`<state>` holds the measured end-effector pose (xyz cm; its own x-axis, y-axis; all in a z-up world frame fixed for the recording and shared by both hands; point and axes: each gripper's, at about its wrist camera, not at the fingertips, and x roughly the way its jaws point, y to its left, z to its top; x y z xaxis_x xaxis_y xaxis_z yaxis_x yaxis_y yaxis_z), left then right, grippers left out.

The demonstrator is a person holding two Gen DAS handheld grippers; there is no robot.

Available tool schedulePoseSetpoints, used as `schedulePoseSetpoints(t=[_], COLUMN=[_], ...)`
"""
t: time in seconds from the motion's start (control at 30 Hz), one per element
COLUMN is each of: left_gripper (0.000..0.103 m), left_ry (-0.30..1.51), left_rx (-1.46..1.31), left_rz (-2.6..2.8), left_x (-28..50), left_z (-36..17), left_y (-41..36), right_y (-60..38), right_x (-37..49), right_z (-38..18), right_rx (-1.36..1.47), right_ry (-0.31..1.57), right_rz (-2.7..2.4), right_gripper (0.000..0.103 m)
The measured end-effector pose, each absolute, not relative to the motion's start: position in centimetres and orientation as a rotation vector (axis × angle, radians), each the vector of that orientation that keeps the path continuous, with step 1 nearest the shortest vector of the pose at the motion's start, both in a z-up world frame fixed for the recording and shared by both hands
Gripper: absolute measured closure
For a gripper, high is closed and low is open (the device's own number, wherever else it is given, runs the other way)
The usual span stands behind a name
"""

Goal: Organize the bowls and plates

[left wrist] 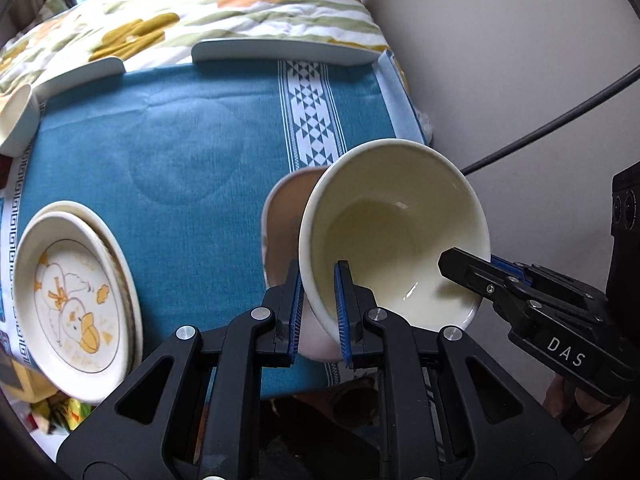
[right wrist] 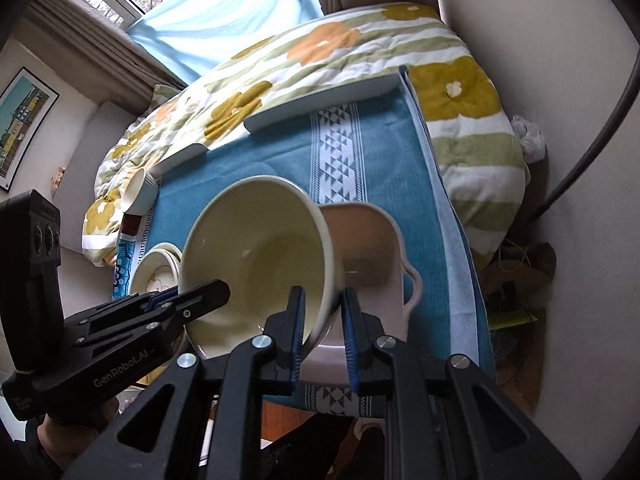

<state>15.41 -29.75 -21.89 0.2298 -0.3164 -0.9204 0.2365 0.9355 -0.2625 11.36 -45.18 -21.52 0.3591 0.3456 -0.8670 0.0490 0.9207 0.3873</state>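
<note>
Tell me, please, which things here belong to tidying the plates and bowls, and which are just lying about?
Job:
cream bowl, gripped by left tongs and right tongs
pink handled dish
duck plate stack
small white cup

Lying about:
floral quilt
blue tablecloth
black cable

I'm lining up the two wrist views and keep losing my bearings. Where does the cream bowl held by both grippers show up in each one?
Left wrist view: cream bowl sits right of centre, tilted, its rim pinched by the left gripper.
Right wrist view: the same bowl sits centre-left, its rim pinched by the right gripper.
Shared landmark: the pink handled dish directly behind the bowl.
</note>
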Motion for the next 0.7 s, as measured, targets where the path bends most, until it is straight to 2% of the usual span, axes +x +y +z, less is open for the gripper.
schedulePoseSetpoints(t=[0.33, 0.7], left_gripper=[0.091, 0.091], left_ry=[1.339, 1.312], left_rx=[0.085, 0.217], left_rz=[-0.369, -0.329], left_x=[16.4, 16.6], left_z=[-26.0, -27.2], left_y=[-31.7, -33.1], right_y=[-45.7, -45.3], right_x=[12.0, 11.9], right_z=[-26.3, -27.4], right_rx=[0.379, 0.311], right_ry=[1.267, 1.270], right_rz=[0.180, 0.181], right_gripper=[0.086, 0.086])
